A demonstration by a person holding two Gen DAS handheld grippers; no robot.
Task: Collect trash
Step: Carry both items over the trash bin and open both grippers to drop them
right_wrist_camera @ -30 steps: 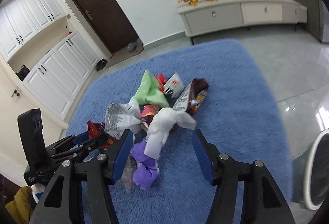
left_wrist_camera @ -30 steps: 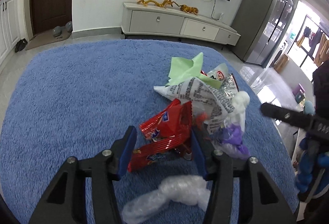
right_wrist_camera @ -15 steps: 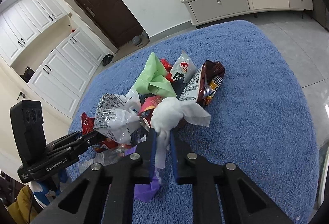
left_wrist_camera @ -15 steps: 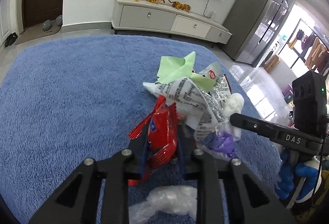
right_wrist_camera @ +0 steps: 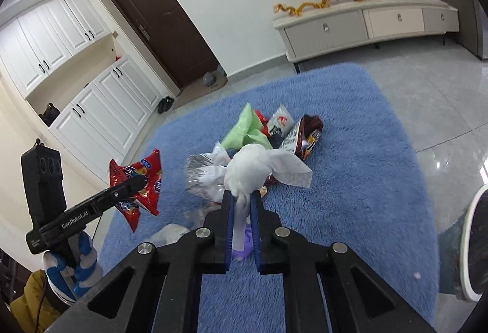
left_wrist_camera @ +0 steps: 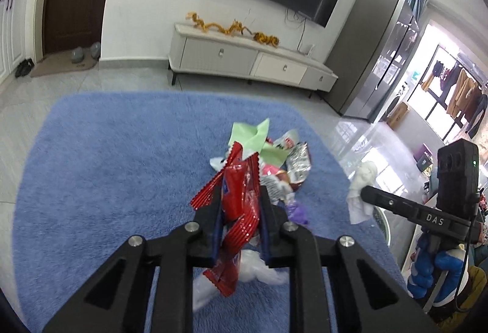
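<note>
Left tongs (left_wrist_camera: pixel 241 204) clenched on red snack wrapper (left_wrist_camera: pixel 239 195), right tongs (right_wrist_camera: pixel 242 204) clenched on white tissue wad (right_wrist_camera: pixel 248 171), both lifted above trash pile (right_wrist_camera: pixel 274 134) at frame centre on blue rug (right_wrist_camera: pixel 350 180).

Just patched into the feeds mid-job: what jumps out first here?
Both grippers hold trash above the blue rug: the left gripper is shut on a red wrapper, the right gripper on a white tissue wad. Behind them, the remaining pile sits mid-rug, with a green paper and a brown snack bag most visible.
</note>
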